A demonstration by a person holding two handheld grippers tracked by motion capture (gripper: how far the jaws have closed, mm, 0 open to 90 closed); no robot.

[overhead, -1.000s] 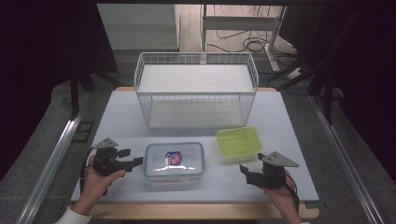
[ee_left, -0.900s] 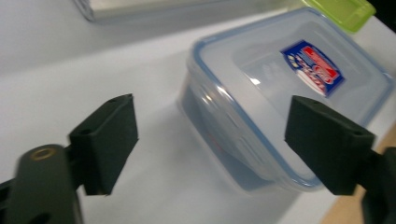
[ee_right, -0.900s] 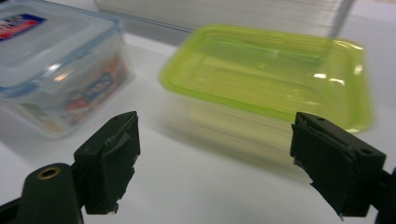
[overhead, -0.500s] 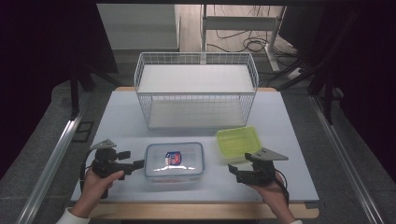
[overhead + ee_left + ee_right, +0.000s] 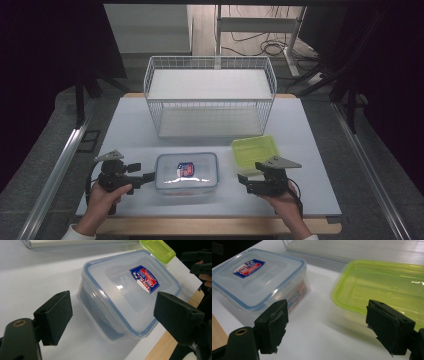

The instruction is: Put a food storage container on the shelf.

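Note:
A clear lidded box (image 5: 186,172) with a blue rim and a red-and-blue label sits at the table's front centre. My left gripper (image 5: 150,177) lies level at the box's left end. Its jaws have just been opening and now stand wide; in the left gripper view (image 5: 112,312) the box (image 5: 130,290) lies just ahead of the pads (image 5: 53,317), which do not press on it. A green lidded container (image 5: 256,151) sits right of the box. My right gripper (image 5: 242,181) is open in front of it, aimed at the gap between box (image 5: 254,277) and green container (image 5: 382,287), with nothing between its jaws (image 5: 327,322).
A white wire basket (image 5: 209,97) stands at the back of the table, open toward me. The table's wooden front edge (image 5: 210,225) runs just below both hands. Dark floor and metal rails flank the table.
My right gripper has moved left, from the table's right side to just in front of the green container. The left hand has stayed by the box.

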